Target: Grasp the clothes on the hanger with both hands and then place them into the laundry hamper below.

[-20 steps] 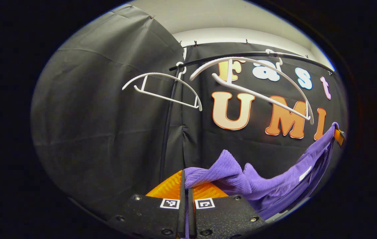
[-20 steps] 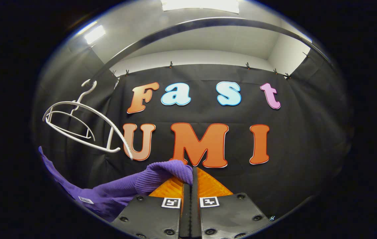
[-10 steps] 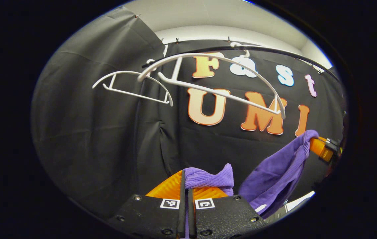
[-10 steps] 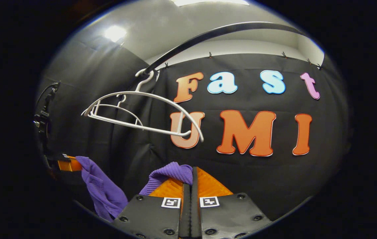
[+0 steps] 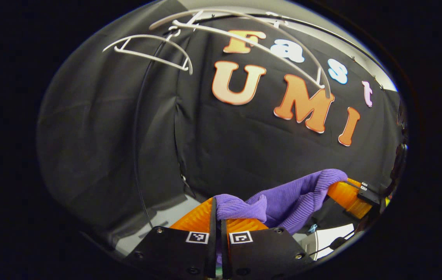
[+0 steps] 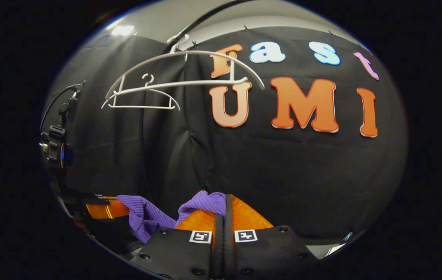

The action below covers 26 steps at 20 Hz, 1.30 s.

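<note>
A purple ribbed garment (image 5: 290, 196) hangs slack between my two grippers, off the hangers. My left gripper (image 5: 216, 212) is shut on one bunched edge of it, and the right gripper (image 5: 347, 194) holds the other end at the lower right of the left gripper view. In the right gripper view my right gripper (image 6: 224, 208) is shut on a purple fold (image 6: 201, 202); the garment (image 6: 143, 212) sags toward the left gripper (image 6: 102, 208) at lower left. Two bare white hangers (image 5: 151, 54) (image 6: 186, 70) hang high on the black rail. The hamper is hidden below.
A black upright pole (image 5: 139, 147) of the rack stands at the booth's corner. A strip of pale floor (image 5: 158, 217) shows under the cloth wall. A black cable and device (image 6: 55, 144) sit at the far left of the right gripper view.
Both grippers have dropped with the garment: the hangers and rail have risen toward the top of both views. The grippers came closer together and the cloth between them sags more.
</note>
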Tool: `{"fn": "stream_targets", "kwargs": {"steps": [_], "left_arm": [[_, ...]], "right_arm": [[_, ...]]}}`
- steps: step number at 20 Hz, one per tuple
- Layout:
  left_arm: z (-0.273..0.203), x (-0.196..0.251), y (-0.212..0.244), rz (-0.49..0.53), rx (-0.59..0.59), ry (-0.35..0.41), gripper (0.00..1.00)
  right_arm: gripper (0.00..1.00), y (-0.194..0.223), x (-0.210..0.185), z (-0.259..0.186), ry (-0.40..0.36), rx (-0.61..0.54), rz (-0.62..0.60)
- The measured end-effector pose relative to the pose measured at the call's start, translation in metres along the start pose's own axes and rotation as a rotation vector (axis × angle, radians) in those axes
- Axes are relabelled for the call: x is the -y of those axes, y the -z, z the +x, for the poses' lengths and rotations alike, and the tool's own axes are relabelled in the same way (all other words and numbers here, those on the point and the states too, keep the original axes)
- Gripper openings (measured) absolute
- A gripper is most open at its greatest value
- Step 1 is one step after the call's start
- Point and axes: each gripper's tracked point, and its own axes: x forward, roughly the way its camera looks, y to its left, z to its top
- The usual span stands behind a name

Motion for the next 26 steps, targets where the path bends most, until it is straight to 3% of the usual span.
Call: {"fn": "stream_targets", "kwargs": {"steps": [5,6,8,9,10,13,14,15,18,26], "left_arm": [[0.010,0.000,0.056,-0.042,-0.130,-0.041,0.05],[0.008,0.000,0.069,-0.052,-0.166,-0.047,0.14],[0.008,0.003,0.088,-0.068,-0.239,-0.053,0.20],[0.008,0.000,0.091,-0.075,-0.255,-0.058,0.31],[0.008,-0.003,0.093,-0.079,-0.262,-0.069,0.29],[0.009,-0.003,0.093,-0.101,-0.266,-0.069,0.40],[0.010,-0.002,0.092,-0.095,-0.265,-0.069,0.46],[0.007,-0.004,0.095,-0.084,-0.266,-0.074,0.52],[0.004,-0.007,0.094,-0.051,-0.266,-0.095,0.99],[0.000,-0.013,0.097,-0.077,-0.280,-0.105,0.97]], "right_arm": [[0.08,0.070,0.011,0.001,0.046,-0.174,0.090],[0.08,0.084,0.010,0.001,0.048,-0.201,0.094],[0.08,0.102,0.005,-0.001,0.054,-0.251,0.097],[0.08,0.109,0.001,-0.005,0.046,-0.274,0.093],[0.09,0.115,-0.001,-0.007,0.041,-0.293,0.086],[0.12,0.128,-0.003,-0.005,0.035,-0.342,0.087],[0.34,0.134,-0.003,-0.005,0.039,-0.363,0.084],[0.50,0.141,-0.002,-0.004,0.043,-0.388,0.083],[0.96,0.149,0.000,-0.006,0.043,-0.429,0.122],[0.98,0.140,-0.011,-0.011,0.026,-0.409,0.105]]}}
